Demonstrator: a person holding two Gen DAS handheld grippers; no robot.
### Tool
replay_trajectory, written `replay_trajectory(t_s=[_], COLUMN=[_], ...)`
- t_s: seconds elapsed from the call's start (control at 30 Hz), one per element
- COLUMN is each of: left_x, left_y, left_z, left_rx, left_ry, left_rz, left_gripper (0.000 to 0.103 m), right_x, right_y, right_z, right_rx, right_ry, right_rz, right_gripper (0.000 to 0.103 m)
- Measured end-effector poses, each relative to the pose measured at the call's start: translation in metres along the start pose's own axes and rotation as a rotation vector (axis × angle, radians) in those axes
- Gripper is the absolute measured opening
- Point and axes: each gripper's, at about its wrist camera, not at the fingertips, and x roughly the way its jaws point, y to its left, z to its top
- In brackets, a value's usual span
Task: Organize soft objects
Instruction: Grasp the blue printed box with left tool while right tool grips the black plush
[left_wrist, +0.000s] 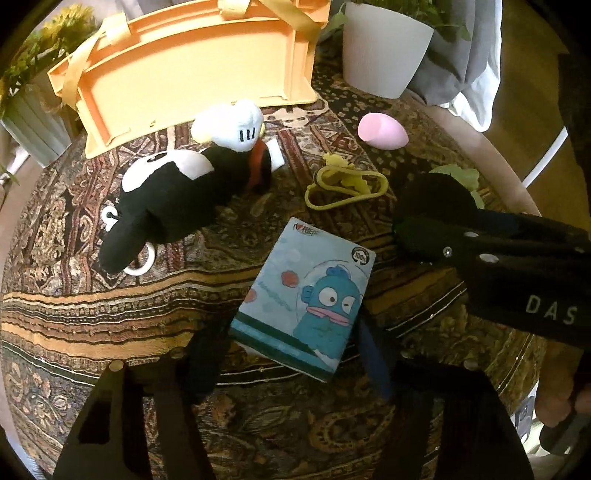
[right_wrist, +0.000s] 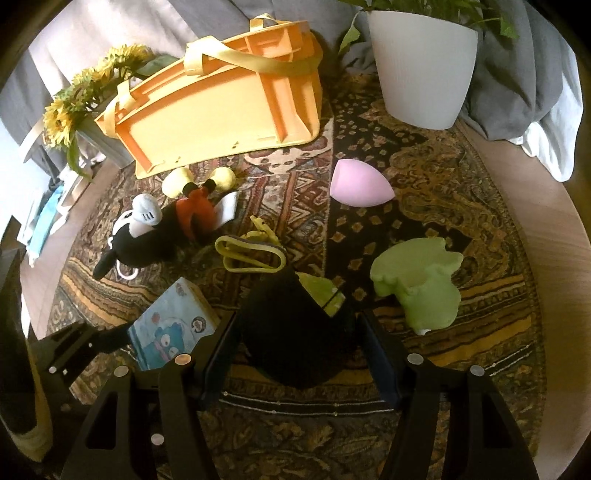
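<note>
- Your left tongs (left_wrist: 291, 354) stand wide around the blue tissue pack (left_wrist: 303, 295), one finger on each side, not yet pinching it as far as I can judge.
- Your right tongs (right_wrist: 299, 354) are also wide, straddling a black soft thing (right_wrist: 295, 332) with a green patch; whether they touch it I cannot tell.
- Taking the orange bag (right_wrist: 229, 107) as landmark: the tissue pack lies well in front of it on the patterned tabletop (left_wrist: 110, 295), the black-and-white plush (left_wrist: 173, 199) just before it.
- The pack will likely be light and squashy, its wrapper slippery; take it across the short sides at mid-length and squeeze gently.
</note>
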Motion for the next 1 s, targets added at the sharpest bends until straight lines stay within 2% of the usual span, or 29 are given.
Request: replay_trajectory(t_s=[0.17, 0.5, 1.0], left_x=[-0.005, -0.031, -0.083], left_y=[0.001, 0.009, 0.024], left_z=[-0.001, -0.005, -0.005], left_rx=[-0.026, -0.094, -0.146], left_ry=[-0.010, -0.078, -0.239], left_rz=[-0.010, 0.016, 0.052], left_gripper=[0.063, 0.061, 0.057], right_x=[-0.001, -0.014, -0.052], right_y=[0.002, 0.012, 0.041], right_z=[-0.001, -0.003, 0.006], right_rx=[-0.014, -0.031, -0.073], right_ry=[-0.003, -0.032, -0.141], right_rz=[-0.003, -0.013, -0.025], right_gripper=[0.063, 0.063, 0.063])
